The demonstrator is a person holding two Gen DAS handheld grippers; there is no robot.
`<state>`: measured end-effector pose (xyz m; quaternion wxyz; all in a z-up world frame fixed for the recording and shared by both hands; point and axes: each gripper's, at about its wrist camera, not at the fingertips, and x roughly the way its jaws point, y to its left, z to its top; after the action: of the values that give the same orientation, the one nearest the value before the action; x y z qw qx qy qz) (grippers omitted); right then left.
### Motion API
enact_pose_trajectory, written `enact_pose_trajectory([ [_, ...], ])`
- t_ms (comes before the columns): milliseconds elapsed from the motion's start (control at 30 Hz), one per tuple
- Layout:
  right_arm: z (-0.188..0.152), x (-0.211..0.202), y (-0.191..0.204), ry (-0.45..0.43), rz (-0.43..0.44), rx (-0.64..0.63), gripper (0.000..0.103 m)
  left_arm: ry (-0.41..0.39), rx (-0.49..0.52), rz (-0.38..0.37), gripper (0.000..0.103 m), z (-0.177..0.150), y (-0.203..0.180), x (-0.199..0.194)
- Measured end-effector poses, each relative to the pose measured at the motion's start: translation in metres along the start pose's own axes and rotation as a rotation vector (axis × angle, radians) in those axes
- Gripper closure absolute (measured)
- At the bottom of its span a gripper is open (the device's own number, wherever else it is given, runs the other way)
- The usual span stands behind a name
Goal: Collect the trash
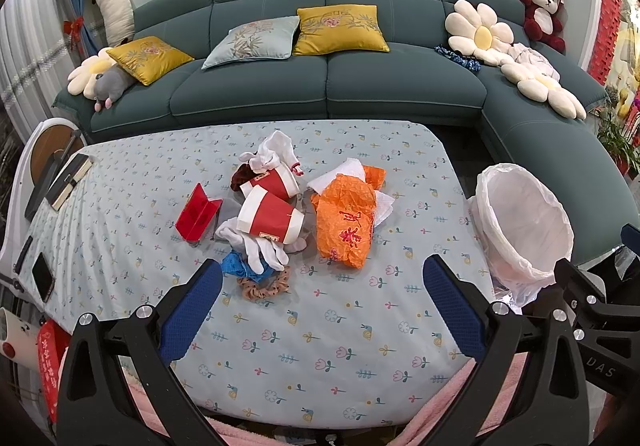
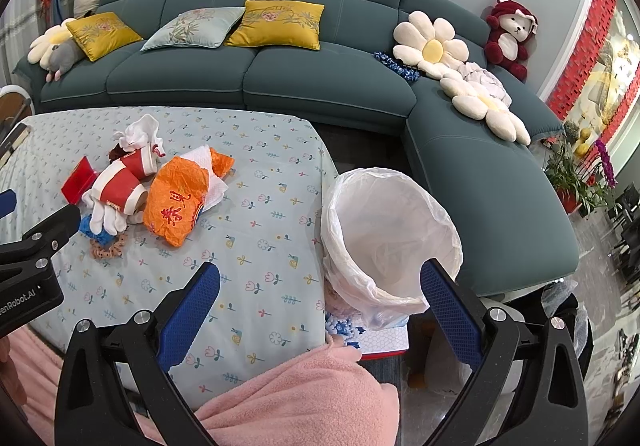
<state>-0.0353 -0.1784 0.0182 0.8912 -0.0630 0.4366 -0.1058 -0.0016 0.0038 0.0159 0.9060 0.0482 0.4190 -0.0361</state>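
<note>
A pile of trash lies mid-table: two red-and-white paper cups (image 1: 272, 220) (image 2: 120, 190), a crumpled orange bag (image 1: 346, 220) (image 2: 176, 202), white tissue (image 1: 346, 170), a red folded card (image 1: 198, 216), white gloves (image 1: 260, 246), a blue scrap (image 1: 240, 266) and a scrunchie (image 1: 264, 286). A white-lined bin (image 1: 524, 222) (image 2: 390, 230) stands off the table's right edge. My left gripper (image 1: 322, 302) is open and empty, just short of the pile. My right gripper (image 2: 320, 298) is open and empty over the table's right edge, beside the bin.
The table has a floral cloth (image 1: 320, 346). A book (image 1: 68, 180) and a phone (image 1: 42, 276) lie at its left edge. A teal sofa (image 1: 328, 86) with cushions and plush toys stands behind. A pink blanket (image 2: 300, 398) lies at the near edge.
</note>
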Motion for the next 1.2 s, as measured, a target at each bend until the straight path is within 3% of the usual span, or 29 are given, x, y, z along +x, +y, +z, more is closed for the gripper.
enact_pose_trajectory([
  [1200,0.007,-0.004,-0.002,-0.027,-0.018,0.014,0.007,-0.005,-0.012,-0.026,0.007,0.007,-0.009,0.004],
])
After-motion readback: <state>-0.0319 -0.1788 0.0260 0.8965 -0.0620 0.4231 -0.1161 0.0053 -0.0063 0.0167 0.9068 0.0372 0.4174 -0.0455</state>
